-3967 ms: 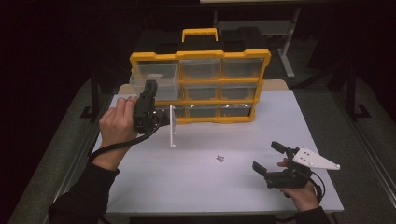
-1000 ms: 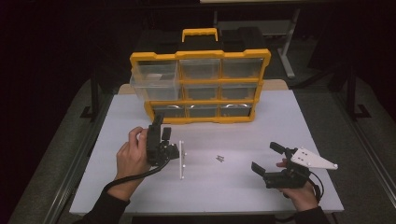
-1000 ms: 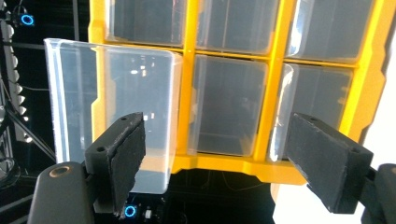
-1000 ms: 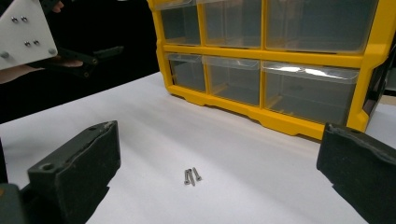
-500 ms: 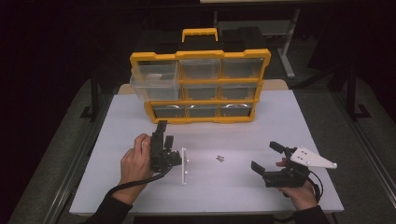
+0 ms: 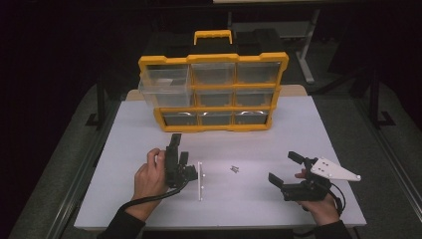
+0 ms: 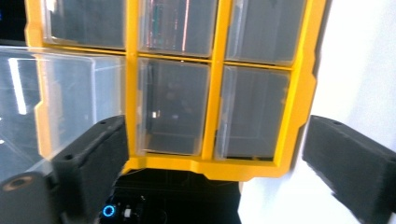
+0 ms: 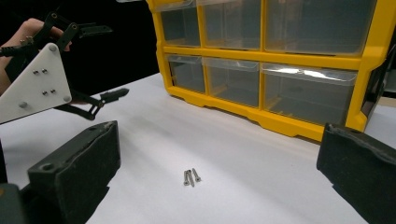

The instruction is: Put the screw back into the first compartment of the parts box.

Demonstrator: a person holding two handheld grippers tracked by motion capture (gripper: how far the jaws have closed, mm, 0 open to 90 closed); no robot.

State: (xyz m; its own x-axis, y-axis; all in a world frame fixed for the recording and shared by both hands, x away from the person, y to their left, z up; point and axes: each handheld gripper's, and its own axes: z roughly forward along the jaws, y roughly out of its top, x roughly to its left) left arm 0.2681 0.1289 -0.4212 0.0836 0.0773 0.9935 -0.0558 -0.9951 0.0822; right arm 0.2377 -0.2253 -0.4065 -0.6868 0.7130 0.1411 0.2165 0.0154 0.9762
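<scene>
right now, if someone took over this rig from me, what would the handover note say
Left claw: open, jaws just been opening, nothing between them, pointed at the yellow plastic drawer organiser.
Right claw: open, empty, low over the white table.
Small silver screws: loose on the table between the two claws.
Done: clear top-left drawer is pulled out.
Left: probably pick up the screws and drop them in that drawer.

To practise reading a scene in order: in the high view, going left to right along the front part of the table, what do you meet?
Left gripper → white plate beside it → small screws → right gripper, jaws open.
</scene>
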